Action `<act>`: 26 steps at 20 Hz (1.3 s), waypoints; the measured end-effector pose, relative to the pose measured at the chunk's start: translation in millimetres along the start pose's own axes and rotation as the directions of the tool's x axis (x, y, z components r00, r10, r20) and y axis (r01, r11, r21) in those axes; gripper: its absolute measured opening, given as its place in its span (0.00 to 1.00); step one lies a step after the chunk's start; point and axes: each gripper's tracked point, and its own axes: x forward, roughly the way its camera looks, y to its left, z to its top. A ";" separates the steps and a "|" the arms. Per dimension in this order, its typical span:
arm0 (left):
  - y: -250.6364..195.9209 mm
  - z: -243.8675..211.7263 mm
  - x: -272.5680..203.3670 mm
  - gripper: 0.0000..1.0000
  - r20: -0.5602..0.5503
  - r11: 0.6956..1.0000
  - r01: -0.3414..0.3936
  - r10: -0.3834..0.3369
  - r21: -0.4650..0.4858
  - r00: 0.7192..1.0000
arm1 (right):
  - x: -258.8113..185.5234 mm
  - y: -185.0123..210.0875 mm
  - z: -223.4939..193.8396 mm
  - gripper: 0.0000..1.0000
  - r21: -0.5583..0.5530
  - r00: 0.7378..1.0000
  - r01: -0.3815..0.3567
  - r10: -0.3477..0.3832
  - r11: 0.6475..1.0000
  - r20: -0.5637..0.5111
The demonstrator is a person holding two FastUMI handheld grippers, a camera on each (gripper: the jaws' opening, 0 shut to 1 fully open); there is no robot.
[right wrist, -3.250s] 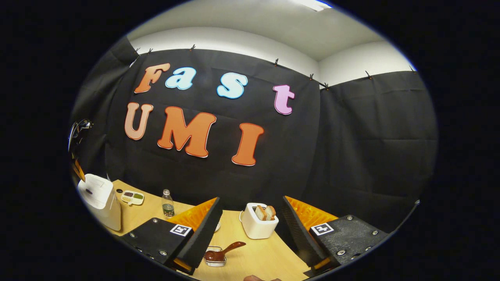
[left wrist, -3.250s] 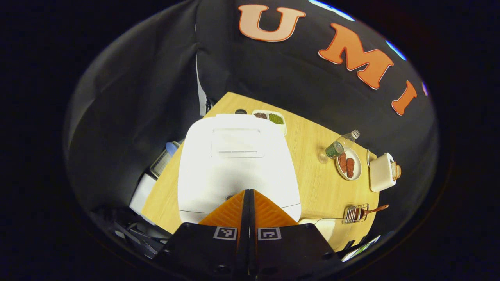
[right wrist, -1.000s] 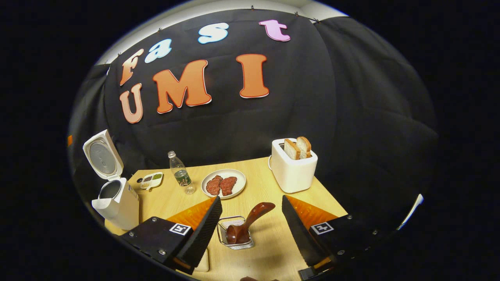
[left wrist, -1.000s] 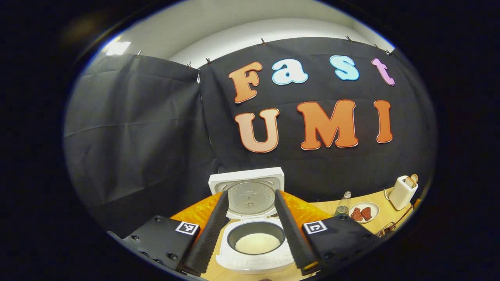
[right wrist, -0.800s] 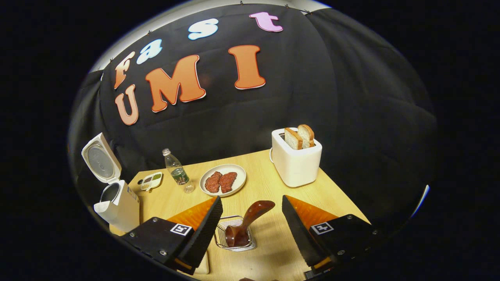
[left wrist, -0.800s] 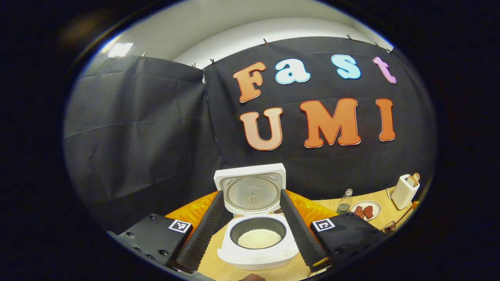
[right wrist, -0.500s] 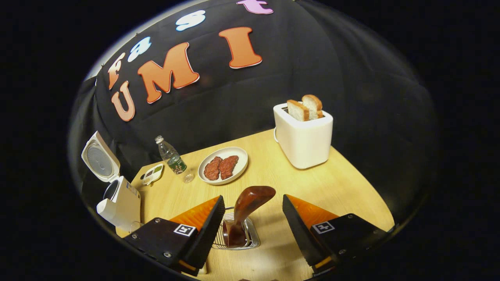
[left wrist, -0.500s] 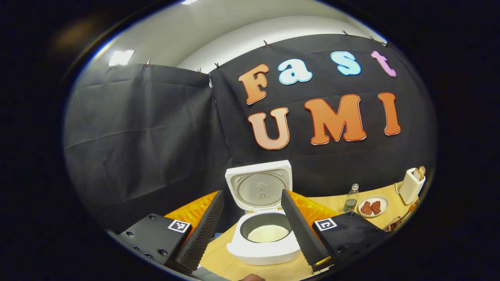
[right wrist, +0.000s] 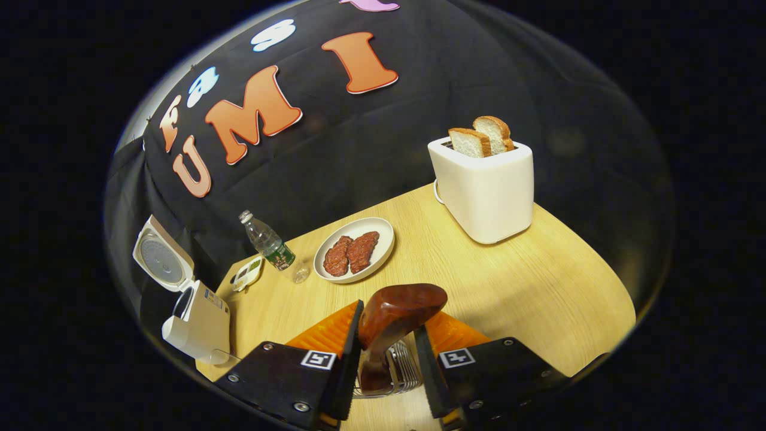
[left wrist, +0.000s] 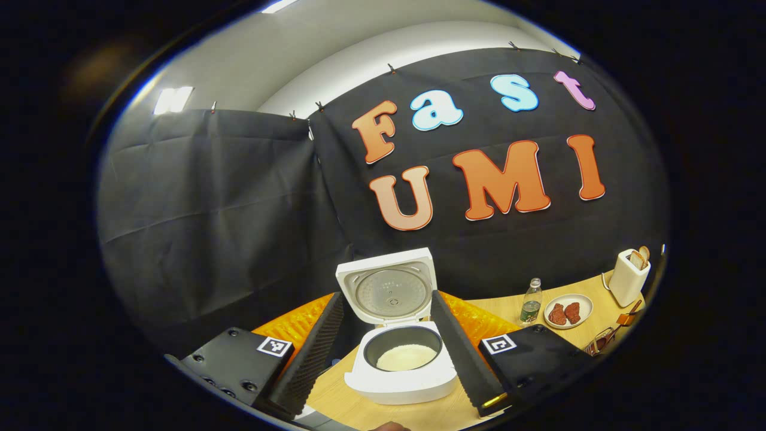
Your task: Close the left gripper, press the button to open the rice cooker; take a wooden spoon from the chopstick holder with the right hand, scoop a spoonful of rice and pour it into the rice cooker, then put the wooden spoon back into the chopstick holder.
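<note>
The white rice cooker (left wrist: 400,374) stands with its lid (left wrist: 388,288) up, and white rice lies in its pot. My left gripper (left wrist: 386,298) is open, held back from the cooker and touching nothing. In the right gripper view the cooker (right wrist: 200,323) sits at the table's far left. The brown wooden spoon (right wrist: 398,311) stands in the wire chopstick holder (right wrist: 402,366). My right gripper (right wrist: 388,320) is shut on the spoon's handle, one finger on either side, just above the holder.
A white toaster (right wrist: 486,188) with two bread slices stands at the back right of the wooden table (right wrist: 538,281). A plate of meat (right wrist: 357,248), a water bottle (right wrist: 269,244) and a small divided dish (right wrist: 248,273) lie between toaster and cooker.
The left gripper was shut on the closed cooker's front; now the lid is up and that gripper is open and drawn back. The right gripper came down over the holder and shut on the spoon handle.
</note>
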 end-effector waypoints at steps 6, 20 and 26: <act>-25.2 -5.3 8.9 0.97 0.007 0.997 0.075 -0.075 -0.021 0.997 | -9.2 7.2 -1.8 0.22 0.047 0.999 -0.028 0.026 0.998 0.045; -23.3 -31.8 57.4 0.96 0.036 0.962 0.252 -0.250 -0.107 0.968 | -85.1 36.0 53.2 0.12 0.093 0.966 0.133 -0.150 0.987 0.208; -20.0 -46.5 79.7 1.00 0.037 0.940 0.307 -0.305 -0.151 0.952 | -135.8 96.8 50.0 0.11 0.085 0.960 0.095 -0.114 0.992 0.256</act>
